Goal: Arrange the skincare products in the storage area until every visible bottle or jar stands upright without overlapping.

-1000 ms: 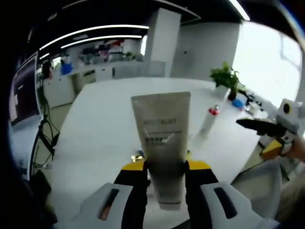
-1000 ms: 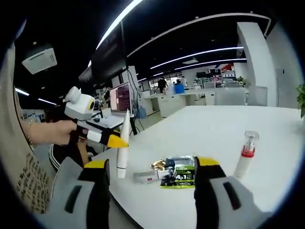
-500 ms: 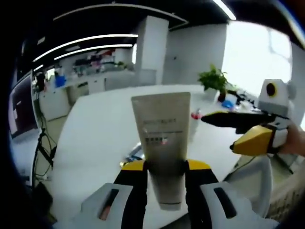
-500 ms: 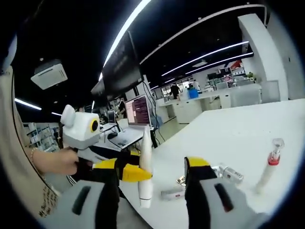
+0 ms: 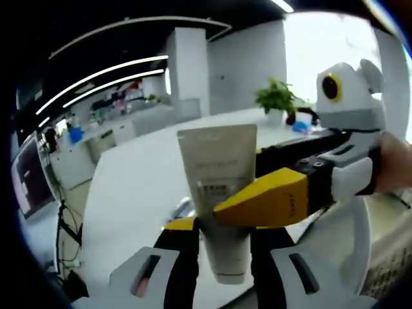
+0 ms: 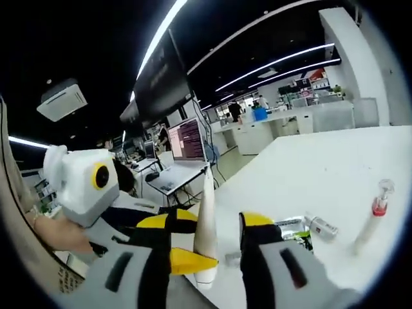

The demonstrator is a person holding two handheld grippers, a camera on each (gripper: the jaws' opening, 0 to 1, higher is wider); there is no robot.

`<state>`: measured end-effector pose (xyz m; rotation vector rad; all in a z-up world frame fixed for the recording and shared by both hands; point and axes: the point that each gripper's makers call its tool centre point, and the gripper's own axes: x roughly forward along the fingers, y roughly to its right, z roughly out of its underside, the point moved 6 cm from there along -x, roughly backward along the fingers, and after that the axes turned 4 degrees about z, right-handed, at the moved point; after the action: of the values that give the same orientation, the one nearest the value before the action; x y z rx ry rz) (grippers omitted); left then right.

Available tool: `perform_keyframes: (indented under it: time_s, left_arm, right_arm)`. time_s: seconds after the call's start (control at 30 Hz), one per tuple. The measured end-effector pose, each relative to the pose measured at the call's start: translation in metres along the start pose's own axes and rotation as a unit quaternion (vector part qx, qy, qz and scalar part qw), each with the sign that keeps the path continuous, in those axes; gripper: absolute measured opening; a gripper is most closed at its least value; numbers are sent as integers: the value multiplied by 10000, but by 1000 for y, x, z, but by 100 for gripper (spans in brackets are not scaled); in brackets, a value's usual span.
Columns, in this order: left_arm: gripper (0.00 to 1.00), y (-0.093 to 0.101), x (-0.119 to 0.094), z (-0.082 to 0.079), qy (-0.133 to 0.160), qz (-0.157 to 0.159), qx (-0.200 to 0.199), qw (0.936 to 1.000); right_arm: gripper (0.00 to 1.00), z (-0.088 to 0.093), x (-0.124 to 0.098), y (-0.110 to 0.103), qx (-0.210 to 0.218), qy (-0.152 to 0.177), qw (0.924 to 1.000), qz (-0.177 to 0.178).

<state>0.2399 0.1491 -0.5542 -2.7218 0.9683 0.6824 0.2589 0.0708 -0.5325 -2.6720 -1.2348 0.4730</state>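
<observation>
Left gripper (image 5: 222, 235): clamped on beige tube (image 5: 217, 187). Right gripper (image 6: 203, 248): jaws parted astride it; close squarely, mid-tube, before transfer

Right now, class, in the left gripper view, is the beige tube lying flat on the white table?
No. The beige tube is held off the white table, clamped between the left gripper jaws.

The left claw (image 5: 222, 248) has two black jaws with yellow tips, each rising from a pale grey housing; a narrow dark slot marks each housing. The right claw (image 6: 205, 248) is built alike: black jaws, yellow tips, grey shells with dark slots. At its left edge, a beige garment (image 6: 45, 273) printed with small dark lettering shows.
</observation>
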Motion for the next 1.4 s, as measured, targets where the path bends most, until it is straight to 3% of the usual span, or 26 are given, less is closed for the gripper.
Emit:
perform_keyframes:
  time_s: [0.17, 0.37, 0.53, 0.67, 0.77, 0.87, 0.93, 1.07, 1.2, 1.23, 1.3, 1.4]
  left_arm:
    - [26, 4, 0, 2, -3, 64, 0, 10000]
    - [26, 11, 1, 2, -50, 162, 33, 9999]
    - [27, 12, 3, 3, -72, 169, 59, 9998]
    - [27, 14, 4, 0, 2, 206, 88, 9997]
    - [28, 15, 6, -3, 95, 348, 122, 9993]
    - [28, 16, 5, -4, 291, 635, -13, 9976]
    - [28, 18, 4, -4, 354, 762, -53, 9965]
    - [28, 29, 3, -2, 336, 1365, 123, 9900]
    - [28, 42, 2, -1, 319, 1973, 436, 9789]
    - [28, 44, 2, -2, 331, 2023, 448, 9777]
    - [28, 50, 1, -2, 281, 2344, 498, 9704]
    - [26, 58, 0, -2, 228, 2773, 613, 9586]
  right_arm:
    - [23, 2, 0, 1, -223, -210, 9995, 19]
    - [20, 6, -1, 3, -68, -302, 9995, 22]
    - [13, 8, -4, 1, -193, -217, 9996, -9]
    - [11, 6, -8, 5, -26, -42, 10000, 66]
    - [10, 4, -13, 6, -57, 66, 9999, 74]
    - [9, 0, -17, 5, -485, 85, 9987, -89]
    - [9, -1, -19, 5, -443, 65, 9989, -160]
    - [9, 3, -33, 6, -587, -13, 9963, -630]
    - [8, 3, -48, -4, -814, -39, 9870, -1383]
    - [8, 3, -49, -5, -845, -37, 9861, -1433]
    - [8, 3, -55, -12, -917, -89, 9791, -1815]
    - [8, 4, -58, -15, -997, -144, 9728, -2087]
